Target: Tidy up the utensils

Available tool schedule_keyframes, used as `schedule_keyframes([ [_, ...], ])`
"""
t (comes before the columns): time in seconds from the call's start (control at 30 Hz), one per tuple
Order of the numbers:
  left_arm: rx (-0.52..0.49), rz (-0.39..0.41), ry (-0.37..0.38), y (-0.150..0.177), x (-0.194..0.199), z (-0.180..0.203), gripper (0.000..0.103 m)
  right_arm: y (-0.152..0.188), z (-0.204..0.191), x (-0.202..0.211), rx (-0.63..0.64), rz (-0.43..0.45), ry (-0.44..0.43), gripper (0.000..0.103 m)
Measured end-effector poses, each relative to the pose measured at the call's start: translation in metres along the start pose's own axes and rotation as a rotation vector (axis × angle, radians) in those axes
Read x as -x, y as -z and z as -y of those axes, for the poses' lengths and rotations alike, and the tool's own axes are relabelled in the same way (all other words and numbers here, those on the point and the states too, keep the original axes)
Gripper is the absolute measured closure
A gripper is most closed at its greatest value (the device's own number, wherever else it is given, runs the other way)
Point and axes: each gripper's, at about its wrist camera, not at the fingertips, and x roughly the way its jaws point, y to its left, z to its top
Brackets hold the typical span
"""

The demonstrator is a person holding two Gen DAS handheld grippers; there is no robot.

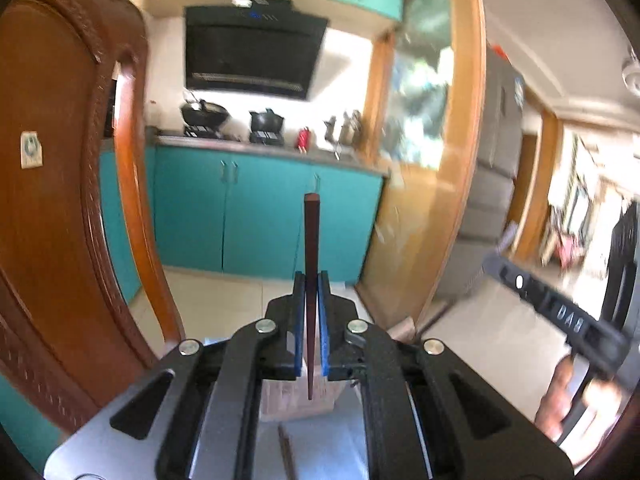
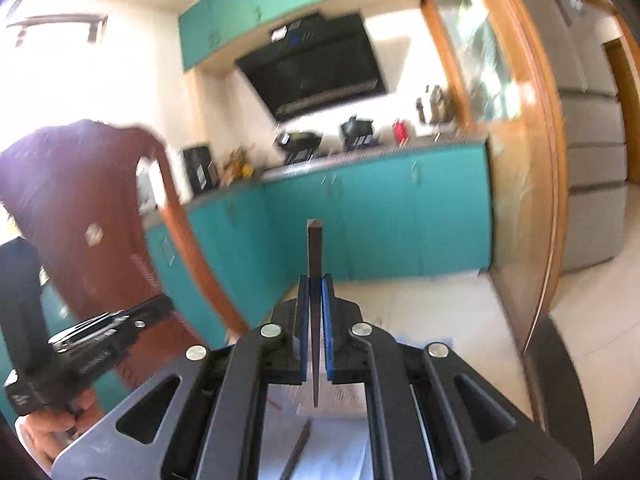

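My left gripper point(image 1: 311, 280) is shut on a dark red-brown chopstick point(image 1: 311, 240) that stands upright between the blue pads, its thick square end pointing up. My right gripper point(image 2: 316, 284) is shut on a second dark chopstick point(image 2: 315, 248), also upright, thick end up. Both grippers are raised and look out into the kitchen. The right gripper's body shows at the right edge of the left wrist view point(image 1: 560, 316). The left gripper's body shows at the lower left of the right wrist view point(image 2: 92, 344). Another chopstick point(image 2: 298, 452) lies below on a pale surface.
A carved wooden chair back point(image 1: 60, 184) stands close on the left. Teal kitchen cabinets point(image 1: 260, 216) with pots and a black range hood point(image 1: 252, 52) are ahead. A wooden-framed glass door point(image 1: 432, 160) and a grey fridge point(image 2: 592, 160) are to the right. A clear container point(image 1: 298, 400) sits below.
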Motion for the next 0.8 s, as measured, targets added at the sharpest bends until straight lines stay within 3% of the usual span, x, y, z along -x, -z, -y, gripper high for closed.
schedule_keyframes([
  [0.1,0.063,0.068,-0.026,-0.005,-0.007,-0.013,0.096,-0.008,0.006,-0.015,-0.057,0.052,0.029,0.096],
  [0.2,0.070,0.096,-0.087,0.005,-0.040,-0.025,0.096,0.001,0.011,-0.034,-0.067,0.106,0.072,0.096],
  [0.37,0.034,-0.031,-0.103,0.030,-0.092,-0.024,0.096,0.034,0.018,-0.088,-0.058,0.027,0.086,0.096],
  [0.53,-0.005,-0.077,-0.125,0.042,-0.103,-0.016,0.096,0.053,0.016,-0.103,0.002,-0.030,0.101,0.095],
  [0.57,0.006,-0.081,-0.126,0.044,-0.102,-0.017,0.094,0.053,0.017,-0.102,0.009,-0.027,0.110,0.090],
  [0.6,0.015,-0.084,-0.124,0.045,-0.100,-0.017,0.092,0.052,0.018,-0.099,0.010,-0.021,0.115,0.078],
  [0.67,0.024,-0.083,-0.115,0.043,-0.094,-0.019,0.073,0.049,0.022,-0.086,-0.014,0.014,0.120,0.063],
  [0.73,0.020,-0.071,-0.103,0.044,-0.085,-0.018,0.061,0.045,0.028,-0.070,-0.047,0.051,0.105,0.061],
  [0.8,0.009,-0.039,-0.098,0.043,-0.068,-0.017,0.057,0.041,0.032,-0.055,-0.059,0.074,0.086,0.061],
])
